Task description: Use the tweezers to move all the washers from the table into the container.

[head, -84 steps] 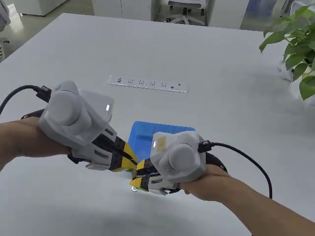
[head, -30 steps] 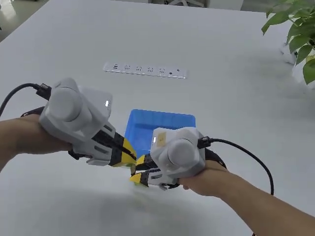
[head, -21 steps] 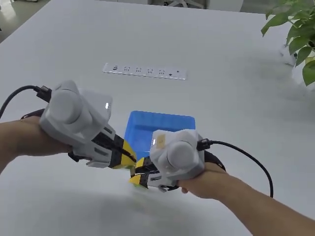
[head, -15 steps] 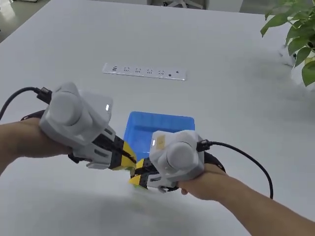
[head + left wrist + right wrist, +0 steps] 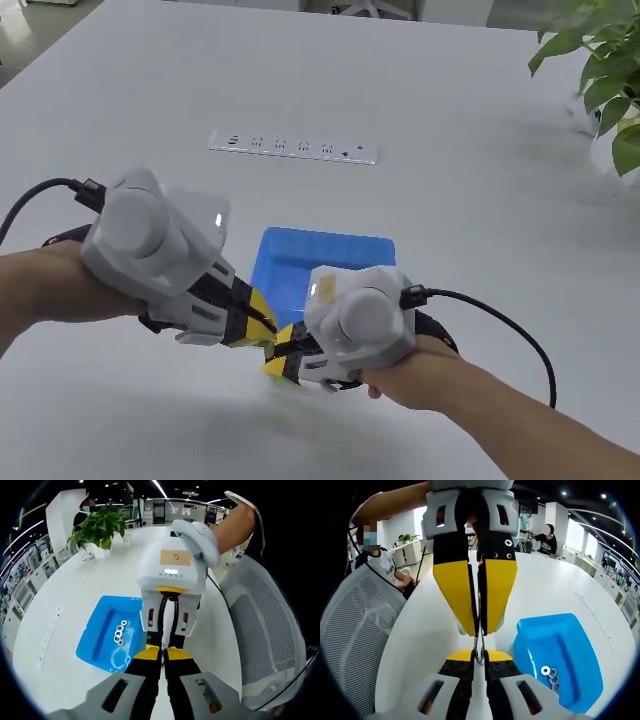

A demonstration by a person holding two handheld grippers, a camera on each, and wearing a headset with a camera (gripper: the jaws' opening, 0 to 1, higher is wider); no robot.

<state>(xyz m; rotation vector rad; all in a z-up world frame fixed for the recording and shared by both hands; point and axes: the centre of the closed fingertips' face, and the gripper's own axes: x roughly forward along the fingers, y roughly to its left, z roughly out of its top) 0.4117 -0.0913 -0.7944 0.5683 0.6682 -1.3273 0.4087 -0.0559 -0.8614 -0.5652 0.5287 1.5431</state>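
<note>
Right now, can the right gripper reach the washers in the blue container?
Probably yes: the container sits open-topped beside the right gripper, nothing covering its washers, though the left gripper faces it closely.

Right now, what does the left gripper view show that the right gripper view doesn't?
Left gripper view: the leafy green potted plant on the white table, and the right tool head-on with its rounded white body. Right gripper view: the left tool head-on, yellow jaws shut on the thin metal tweezers. Both: the blue plastic container holding silver washers, and the white mesh chair.
</note>
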